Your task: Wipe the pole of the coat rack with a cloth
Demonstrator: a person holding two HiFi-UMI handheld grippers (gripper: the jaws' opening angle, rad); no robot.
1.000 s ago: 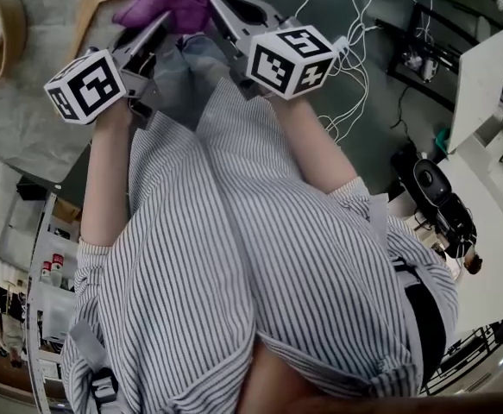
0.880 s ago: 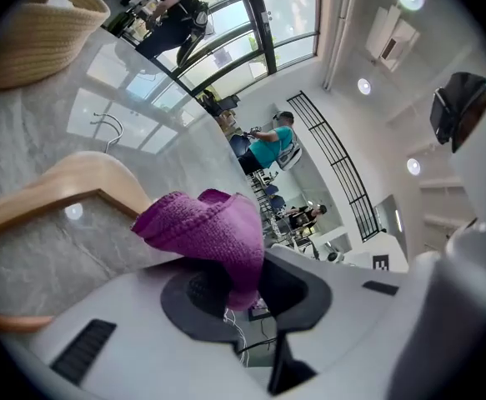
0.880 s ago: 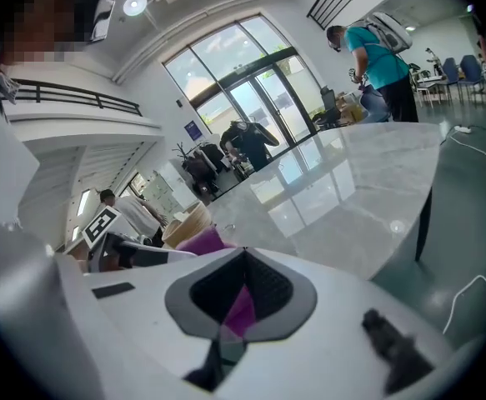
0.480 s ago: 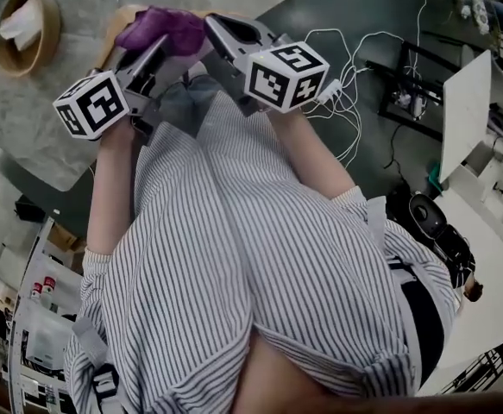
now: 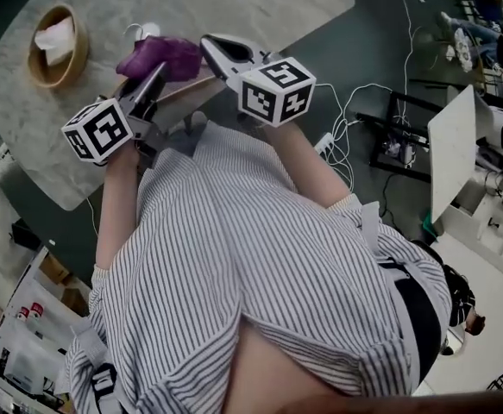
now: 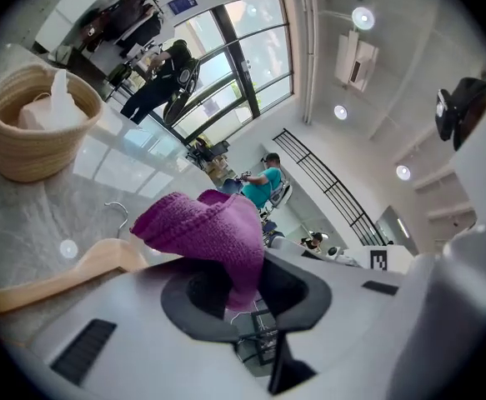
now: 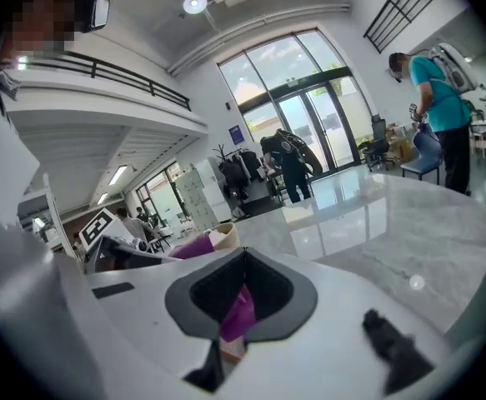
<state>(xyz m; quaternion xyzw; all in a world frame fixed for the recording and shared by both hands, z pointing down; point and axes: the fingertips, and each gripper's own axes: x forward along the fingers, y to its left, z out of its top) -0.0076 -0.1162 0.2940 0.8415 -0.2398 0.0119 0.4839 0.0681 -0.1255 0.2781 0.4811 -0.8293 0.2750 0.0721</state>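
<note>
A purple knitted cloth (image 5: 156, 56) hangs between my two grippers, above the edge of a marble table (image 5: 234, 7). My left gripper (image 5: 154, 74) is shut on the cloth (image 6: 213, 227), which bunches up over its jaws in the left gripper view. My right gripper (image 5: 208, 45) meets the cloth from the right. A purple strip of cloth (image 7: 239, 313) shows pinched between its shut jaws. A wooden hanger (image 6: 76, 267) lies on the table just under the cloth. No coat rack pole shows near the grippers.
A woven basket (image 5: 57, 46) with tissue stands on the table's left part. White cables (image 5: 363, 102) lie on the dark floor at the right, near a black frame (image 5: 402, 141). People (image 7: 438, 98) stand in the distance.
The head view has shifted, so more of the marble table and the basket now show beneath the grippers. Both grippers have stayed together, still shut on the purple cloth.
</note>
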